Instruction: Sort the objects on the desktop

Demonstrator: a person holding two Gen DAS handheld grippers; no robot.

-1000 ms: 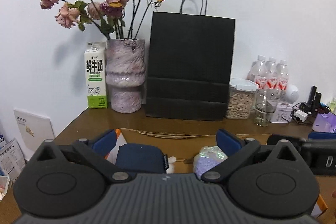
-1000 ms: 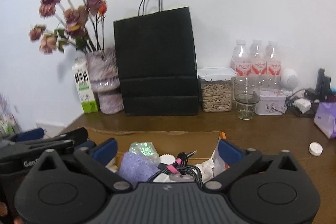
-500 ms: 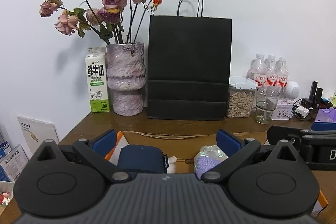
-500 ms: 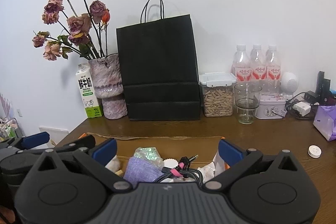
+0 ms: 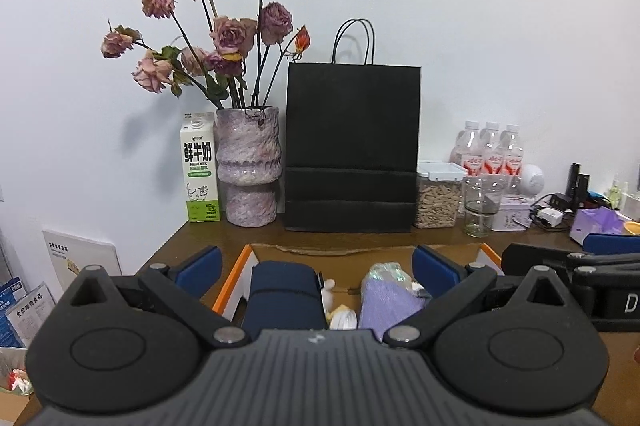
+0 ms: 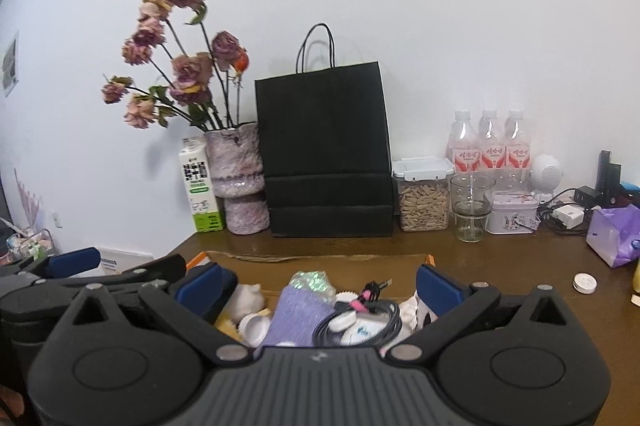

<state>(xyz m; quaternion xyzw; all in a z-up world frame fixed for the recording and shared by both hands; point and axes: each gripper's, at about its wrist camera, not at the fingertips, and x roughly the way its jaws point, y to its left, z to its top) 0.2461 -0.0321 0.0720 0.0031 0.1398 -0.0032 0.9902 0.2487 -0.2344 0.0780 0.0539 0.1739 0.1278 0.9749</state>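
Cable [image 6: 372,310], seen only from right, lies boxed; both hand-held grippers seemingly gape empty.

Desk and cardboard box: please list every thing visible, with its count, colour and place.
cardboard box: 1, brown with orange edge, front of desk
navy pouch: 1, box, left
lilac pouch: 1, box, middle
cable: 1, black with pink tie, box, right
paper bag: 1, black, back centre
vase: 1, mottled pink, with dried roses, left of bag
milk carton: 1, white-green, left of vase
seed container: 1, clear, right of bag
glass jar: 1, clear
bottles: 3, pink labels, back right
tin: 1, white
left tongs: open, above box
right tongs: open, above box
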